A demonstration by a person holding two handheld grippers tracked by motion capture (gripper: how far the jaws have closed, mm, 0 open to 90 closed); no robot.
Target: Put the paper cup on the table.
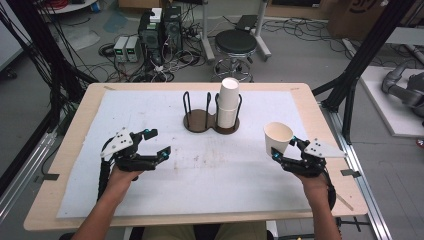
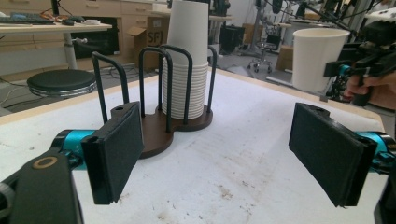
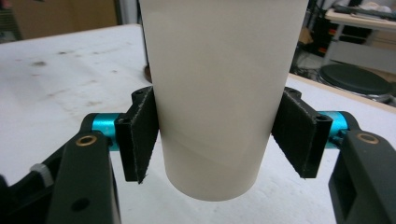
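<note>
Wooden counter (image 1: 70,165) under a stained white mat (image 1: 150,120); beyond, grey floor, cables, black stool (image 1: 235,42). At right, paper cup (image 1: 278,137) clamped upright in right tool (image 1: 285,150). At left, left tool (image 1: 157,142) wide, empty. Far middle, cup stack (image 1: 229,102) in rack (image 1: 200,117).

Wooden table (image 1: 70,165), white mat (image 1: 150,115), cup rack (image 1: 200,122)

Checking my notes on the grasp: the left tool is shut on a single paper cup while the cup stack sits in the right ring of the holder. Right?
Not quite: the right tool grips the paper cup, as the right gripper view shows. The left tool is open. The cup stack does sit in the holder's right ring.
</note>
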